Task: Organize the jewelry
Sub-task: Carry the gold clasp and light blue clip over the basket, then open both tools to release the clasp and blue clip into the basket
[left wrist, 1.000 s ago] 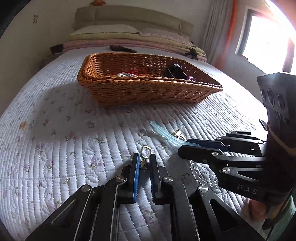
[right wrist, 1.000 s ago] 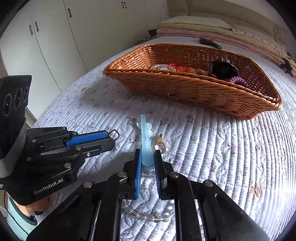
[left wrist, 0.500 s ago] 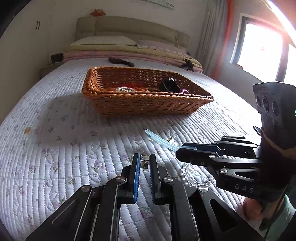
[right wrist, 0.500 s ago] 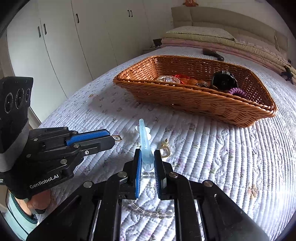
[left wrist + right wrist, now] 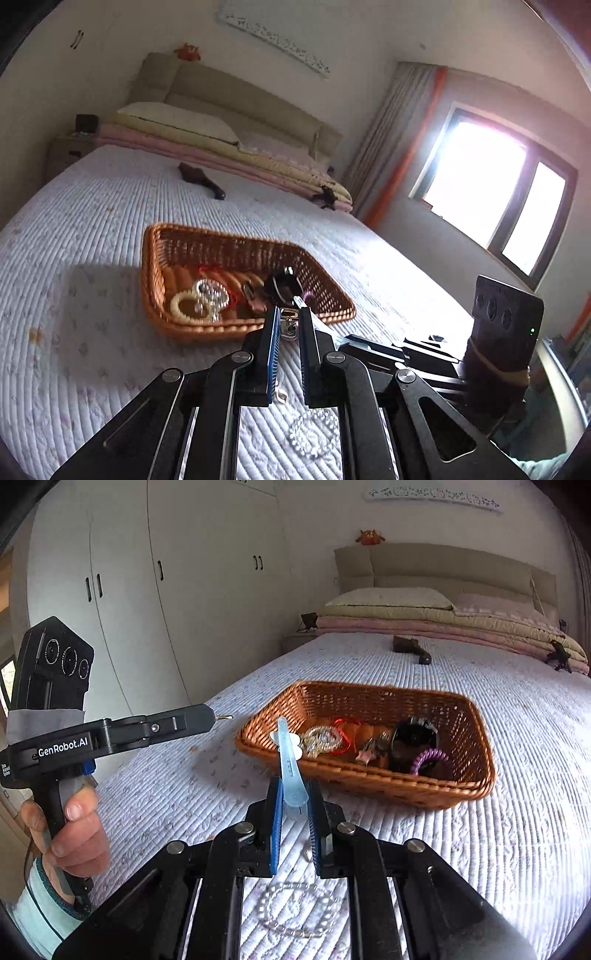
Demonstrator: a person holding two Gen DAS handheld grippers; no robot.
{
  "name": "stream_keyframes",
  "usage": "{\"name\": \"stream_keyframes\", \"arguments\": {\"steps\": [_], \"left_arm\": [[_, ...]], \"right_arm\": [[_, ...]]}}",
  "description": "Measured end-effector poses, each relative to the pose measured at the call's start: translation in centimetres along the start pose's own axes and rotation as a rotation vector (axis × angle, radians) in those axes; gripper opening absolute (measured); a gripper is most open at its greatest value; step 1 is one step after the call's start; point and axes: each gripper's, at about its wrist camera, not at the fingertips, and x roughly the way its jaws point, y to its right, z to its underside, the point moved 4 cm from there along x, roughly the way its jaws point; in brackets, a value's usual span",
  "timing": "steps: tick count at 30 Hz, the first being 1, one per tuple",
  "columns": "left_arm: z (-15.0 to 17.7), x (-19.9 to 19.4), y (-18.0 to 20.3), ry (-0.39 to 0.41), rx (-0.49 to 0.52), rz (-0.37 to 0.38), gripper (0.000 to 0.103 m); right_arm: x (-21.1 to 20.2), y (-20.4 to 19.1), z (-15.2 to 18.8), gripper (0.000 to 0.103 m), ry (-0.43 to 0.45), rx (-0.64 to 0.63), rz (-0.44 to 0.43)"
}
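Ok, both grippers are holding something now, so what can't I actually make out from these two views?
- Left gripper: the small metal clasp is mostly hidden by its fingers; too small in the right view.
- Basket contents: blurred in the left view.
- Bead bracelet on the bed: partly hidden behind gripper arms in both views.
- Blue hair clip: lower end hidden.

A wicker basket sits on the quilted bed, well in front of the pillows and headboard, with a hairbrush lying on the quilt between basket and pillows. In the basket lie a bead bracelet and a rhinestone bracelet to the left, a watch and a coil hair tie to the right. A clear-bead bracelet lies on the quilt nearer than the basket; wardrobes stand left of the bed, a window right.
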Motion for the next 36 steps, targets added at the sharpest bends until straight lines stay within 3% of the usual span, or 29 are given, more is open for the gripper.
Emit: {"name": "stream_keyframes", "arguments": {"steps": [4,9,14,20,25,28,29,36], "left_arm": [[-3.4,3.2,-1.5,0.006,-0.025,-0.040,0.010],[-4.8,9.1,-4.5,-0.029,-0.023,-0.199,0.010],[-3.0,12.6,-6.6,-0.106,-0.021,-0.226,0.010],[-2.3,13.6,-7.1,-0.133,-0.020,-0.224,0.010],[-1.9,14.1,-6.7,-0.161,-0.001,-0.228,0.013],[-2.0,13.7,-6.4,-0.151,-0.009,-0.209,0.037],[-2.2,13.2,-6.1,-0.130,0.001,-0.218,0.040],[-3.4,7.7,-3.3,0.002,0.015,-0.204,0.040]], "right_arm": [[2.1,1.6,-3.6,0.016,0.008,0.019,0.063],[8.3,5.0,-6.2,0.016,-0.070,0.115,0.125],[12.5,7.7,-5.6,0.016,-0.156,0.215,0.105],[14.3,8.8,-4.4,0.016,-0.193,0.219,0.128],[14.2,8.9,-4.1,0.018,-0.189,0.247,0.097],[13.2,9.1,-4.2,0.020,-0.157,0.254,0.082],[12.8,9.0,-4.3,0.020,-0.145,0.253,0.086],[6.7,7.5,-4.6,0.020,-0.034,0.235,0.081]]}}
